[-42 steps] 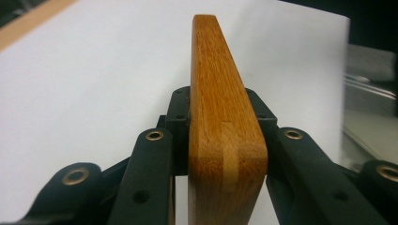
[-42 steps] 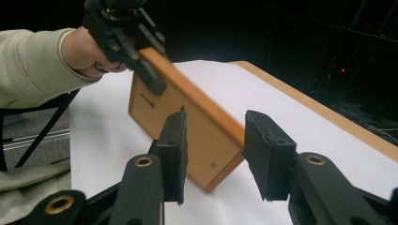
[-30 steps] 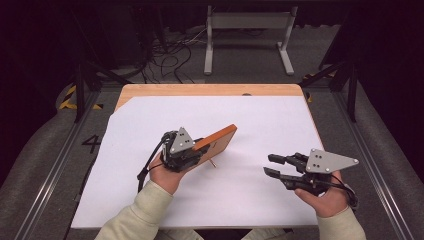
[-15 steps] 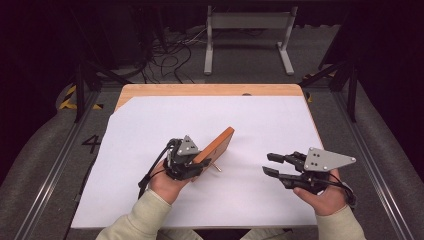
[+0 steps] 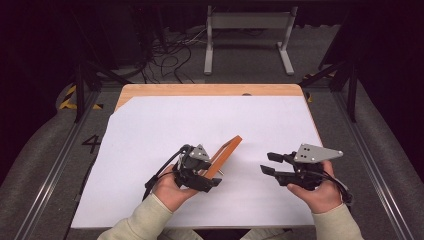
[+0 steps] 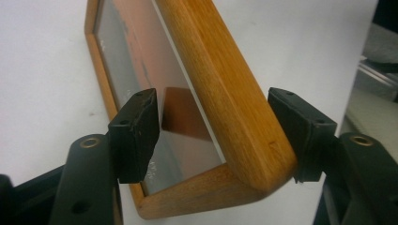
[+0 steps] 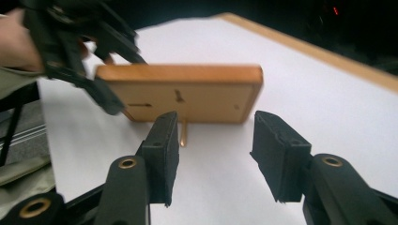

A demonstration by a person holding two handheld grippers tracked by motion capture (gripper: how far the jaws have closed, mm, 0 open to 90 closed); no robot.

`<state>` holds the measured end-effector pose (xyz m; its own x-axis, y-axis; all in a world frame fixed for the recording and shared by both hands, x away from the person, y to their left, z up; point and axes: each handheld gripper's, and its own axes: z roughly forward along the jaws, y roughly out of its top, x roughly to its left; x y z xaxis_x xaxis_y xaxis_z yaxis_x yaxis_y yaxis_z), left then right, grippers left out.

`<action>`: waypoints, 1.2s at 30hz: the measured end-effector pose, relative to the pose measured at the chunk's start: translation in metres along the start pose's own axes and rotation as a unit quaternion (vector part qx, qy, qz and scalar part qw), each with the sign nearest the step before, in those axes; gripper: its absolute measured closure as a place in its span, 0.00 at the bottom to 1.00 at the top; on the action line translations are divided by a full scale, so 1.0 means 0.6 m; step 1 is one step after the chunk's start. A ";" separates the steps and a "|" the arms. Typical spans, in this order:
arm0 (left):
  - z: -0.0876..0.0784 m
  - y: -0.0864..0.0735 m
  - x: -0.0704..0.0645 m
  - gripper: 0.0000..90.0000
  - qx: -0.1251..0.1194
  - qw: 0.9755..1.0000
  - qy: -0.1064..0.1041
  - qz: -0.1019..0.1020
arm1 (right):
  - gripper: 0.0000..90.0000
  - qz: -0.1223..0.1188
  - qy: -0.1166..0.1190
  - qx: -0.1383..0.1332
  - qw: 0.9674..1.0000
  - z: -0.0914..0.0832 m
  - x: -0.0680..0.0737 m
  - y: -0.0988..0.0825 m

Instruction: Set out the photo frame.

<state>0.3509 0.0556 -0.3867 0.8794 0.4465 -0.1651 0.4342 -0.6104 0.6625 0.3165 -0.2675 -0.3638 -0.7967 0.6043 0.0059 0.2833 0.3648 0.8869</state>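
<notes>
Your left gripper (image 5: 212, 181) has just been opening, its jaws now free around the propped picture frame (image 5: 226, 153); your right gripper (image 5: 266, 163) waits open, empty; withdrawal remains.

1. The wooden picture frame (image 5: 227, 152) stands steeper than a second ago: its face, then tilted broadly toward the high view, now shows there almost edge-on, as a narrow orange strip on the white sheet (image 5: 150, 130).
2. The left gripper (image 5: 212, 181) sits lower and nearer the person's edge of the table than before, at the frame's near corner.
3. Its jaws have just been opening; in the left gripper view the frame's corner (image 6: 244, 154) stands between the pads, the left pad clear of the glass.
4. The right gripper (image 5: 267, 163) has also just been opening its jaws, with nothing between them.
</notes>
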 end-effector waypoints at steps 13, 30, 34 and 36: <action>-0.088 -0.014 0.017 0.28 -0.084 0.996 -0.015 0.017 | 0.49 0.145 -0.023 0.048 0.988 0.041 0.028 0.033; -0.125 -0.084 0.096 0.29 -0.119 0.991 0.050 -0.037 | 0.31 0.224 -0.053 0.095 0.968 0.105 0.051 0.095; -0.125 -0.093 0.100 0.29 -0.115 0.991 0.061 -0.040 | 0.28 0.267 -0.051 0.099 0.957 0.117 0.058 0.105; -0.128 -0.097 0.101 0.29 -0.115 0.990 0.065 -0.044 | 0.28 0.281 -0.053 0.108 0.952 0.126 0.061 0.109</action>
<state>0.3641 0.1686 -0.3795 0.8020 0.5798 -0.1439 0.4387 -0.4081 0.8007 0.3464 -0.1682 -0.3407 -0.4322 0.8105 0.3954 0.7611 0.0927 0.6420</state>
